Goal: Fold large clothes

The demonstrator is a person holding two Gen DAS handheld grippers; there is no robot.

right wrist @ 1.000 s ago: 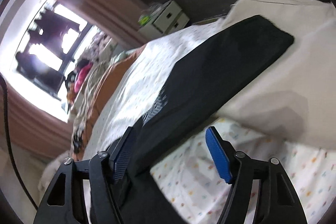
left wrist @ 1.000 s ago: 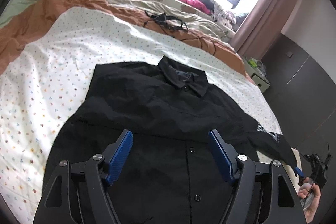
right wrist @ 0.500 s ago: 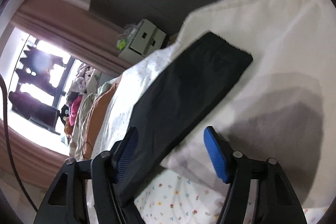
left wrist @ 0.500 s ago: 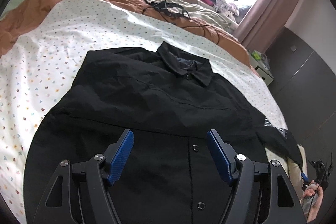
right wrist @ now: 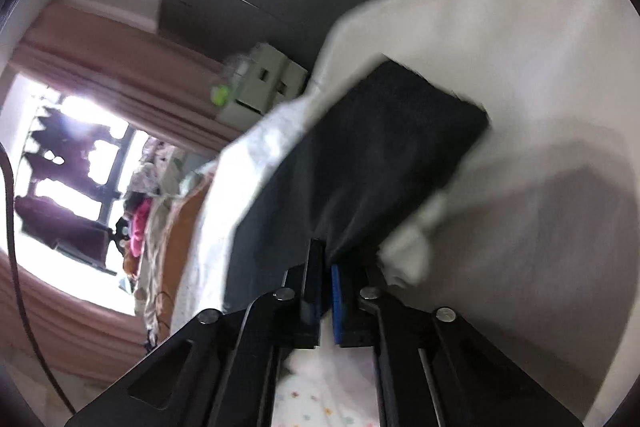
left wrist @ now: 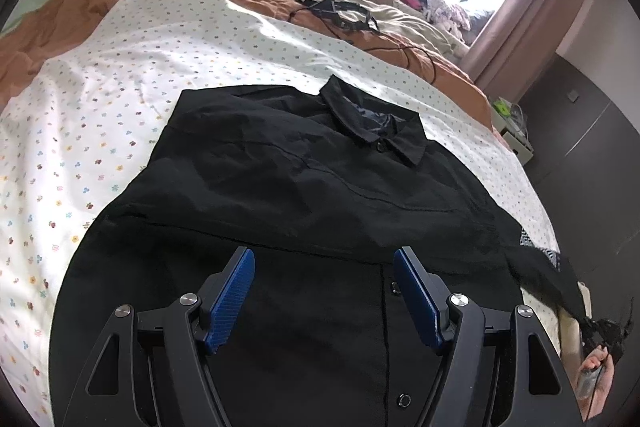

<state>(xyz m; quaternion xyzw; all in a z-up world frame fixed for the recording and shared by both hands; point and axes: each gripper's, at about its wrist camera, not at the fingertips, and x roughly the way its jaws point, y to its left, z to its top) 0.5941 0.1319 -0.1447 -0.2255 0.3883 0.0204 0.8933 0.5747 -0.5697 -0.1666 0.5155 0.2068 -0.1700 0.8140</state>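
The shirt (left wrist: 304, 211) lies face up, buttoned, on the bed (left wrist: 120, 115). My right gripper (right wrist: 326, 267) is pinched tight on its sleeve (right wrist: 372, 163) (to swing it inward, I judge). My left gripper (left wrist: 324, 291) hovers wide open, holding nothing, over the placket.

The right wrist view was motion-blurred, softening the sleeve (right wrist: 360, 163) and the boxes (right wrist: 264, 83) behind it. The shirt's (left wrist: 300, 219) hem ran off the left wrist view's bottom edge, partly hidden by the left gripper (left wrist: 324, 295).
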